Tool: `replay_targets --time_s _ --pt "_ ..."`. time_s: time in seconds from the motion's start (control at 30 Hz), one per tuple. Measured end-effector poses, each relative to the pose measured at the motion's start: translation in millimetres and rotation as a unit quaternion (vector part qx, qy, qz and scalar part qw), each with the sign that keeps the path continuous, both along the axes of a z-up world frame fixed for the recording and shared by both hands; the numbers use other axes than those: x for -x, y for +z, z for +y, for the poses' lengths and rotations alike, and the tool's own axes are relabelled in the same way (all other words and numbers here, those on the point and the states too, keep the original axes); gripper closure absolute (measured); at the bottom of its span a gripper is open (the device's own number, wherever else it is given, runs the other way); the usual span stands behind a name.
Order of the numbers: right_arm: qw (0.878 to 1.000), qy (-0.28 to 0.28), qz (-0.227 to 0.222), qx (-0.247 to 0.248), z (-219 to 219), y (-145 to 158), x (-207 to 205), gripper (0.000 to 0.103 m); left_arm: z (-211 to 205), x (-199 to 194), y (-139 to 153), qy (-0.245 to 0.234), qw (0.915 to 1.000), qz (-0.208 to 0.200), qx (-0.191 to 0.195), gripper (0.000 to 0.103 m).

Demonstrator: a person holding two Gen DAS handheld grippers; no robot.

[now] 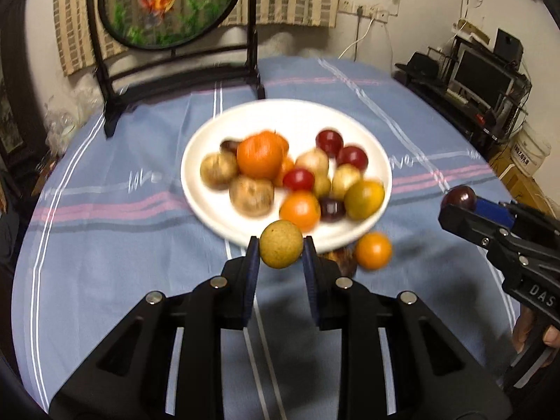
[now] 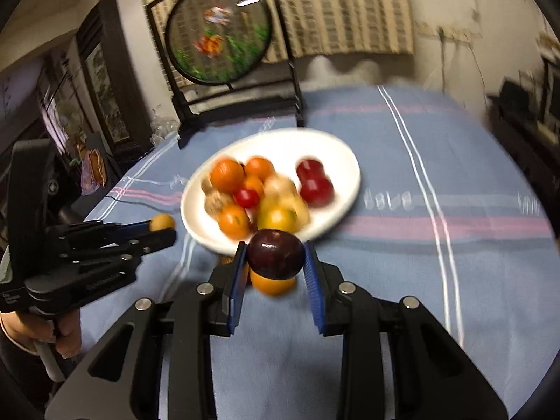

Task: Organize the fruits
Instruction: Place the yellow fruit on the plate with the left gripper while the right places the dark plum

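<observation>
Fruits: most sit piled on the white plate (image 1: pixel 210 210), mid-table.
Left gripper (image 1: pixel 281 249): you pinch a tan fruit (image 1: pixel 281 244), clear of the cloth.
Right gripper (image 2: pixel 275 255): clamped on a dark plum (image 2: pixel 275 253), ready to place.
Strays: an orange fruit (image 1: pixel 373 250) lies off the plate's near rim.

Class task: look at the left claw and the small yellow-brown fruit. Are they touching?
Touching. The left wrist view shows the yellow-brown fruit pinched between both pads of the left claw, clear of the blue tablecloth.
</observation>
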State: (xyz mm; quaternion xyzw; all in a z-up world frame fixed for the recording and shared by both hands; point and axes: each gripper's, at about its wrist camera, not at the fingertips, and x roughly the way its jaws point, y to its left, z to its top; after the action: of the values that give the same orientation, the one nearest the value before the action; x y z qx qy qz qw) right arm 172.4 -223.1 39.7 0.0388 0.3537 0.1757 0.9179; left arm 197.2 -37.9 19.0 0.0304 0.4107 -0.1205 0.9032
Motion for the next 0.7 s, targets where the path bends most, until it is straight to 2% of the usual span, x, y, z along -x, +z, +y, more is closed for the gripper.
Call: replay_targets --time_s 0.17,0.37,0.57,0.63,0.7 --pt "0.999 0.016 -0.006 0.028 28.1 10.2 -51.0 0.071 -2.4 -41.9 9.1 0.009 0.9999 -0.006 0.005 0.078" --pt "0.999 0.01 0.027 0.046 40.9 -11.2 -98.5 0.071 4.1 -85.4 5.1 0.033 0.9995 0.0 0.001 0.078" --pt "0.998 -0.007 0.055 0.028 41.9 -28.2 -128.2 0.07 3.7 -108.9 -2.3 0.036 0.9993 0.007 0.008 0.078" --pt "0.998 -0.009 0.062 0.021 41.2 -31.1 -133.7 0.067 1.3 -113.4 -2.0 0.038 0.9992 0.0 0.008 0.078" --pt "0.998 -0.022 0.056 0.016 37.2 -32.0 -134.5 0.059 0.4 -117.2 -1.2 0.049 0.9988 -0.001 0.011 0.07"
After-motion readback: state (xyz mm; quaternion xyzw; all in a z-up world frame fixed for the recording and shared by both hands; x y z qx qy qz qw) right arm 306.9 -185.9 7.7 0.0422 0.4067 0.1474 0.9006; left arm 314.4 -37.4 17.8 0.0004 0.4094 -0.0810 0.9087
